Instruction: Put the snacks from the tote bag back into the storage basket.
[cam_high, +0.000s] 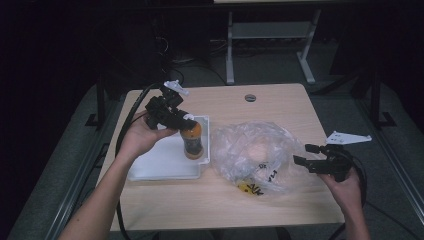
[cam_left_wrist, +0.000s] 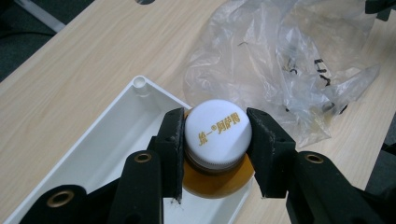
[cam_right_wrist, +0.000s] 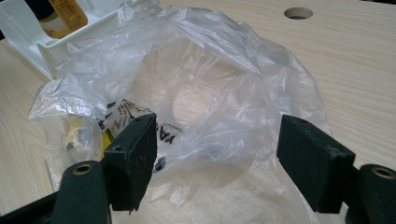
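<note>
1. Step in hand: the left hand-held gripper (cam_left_wrist: 215, 140) is clamped on the white screw cap (cam_left_wrist: 215, 133) of an orange drink bottle (cam_high: 192, 141), which stands upright in the near-right corner of the white plastic tray (cam_high: 160, 167); this reads as placing the bottle into the tray.
2. Right hand-held gripper (cam_right_wrist: 217, 154): its jaws stand wide apart and hold nothing, poised just beside the right edge of the clear plastic bag (cam_high: 252, 152).
3. Next move, as judged: the left jaws should part straight off the cap without tipping the tall, narrow bottle; the right hand-held gripper is set to pinch the bag film.
4. Bottle: rounded amber body, ribbed white cap with gold printed characters on top; smooth and rigid.
5. Tray: shallow rectangular box of matt white plastic, thin upright walls, a small moulded post at one corner (cam_left_wrist: 139, 84).
6. Bag: thin, crinkled, transparent film with black lettering, lying slack and open; a small yellow-and-dark item (cam_high: 246, 187) rests inside, too unclear to name.
7. Worktop (cam_high: 280, 100): pale wood-grain laminate with a round cable hole (cam_high: 250, 97).
</note>
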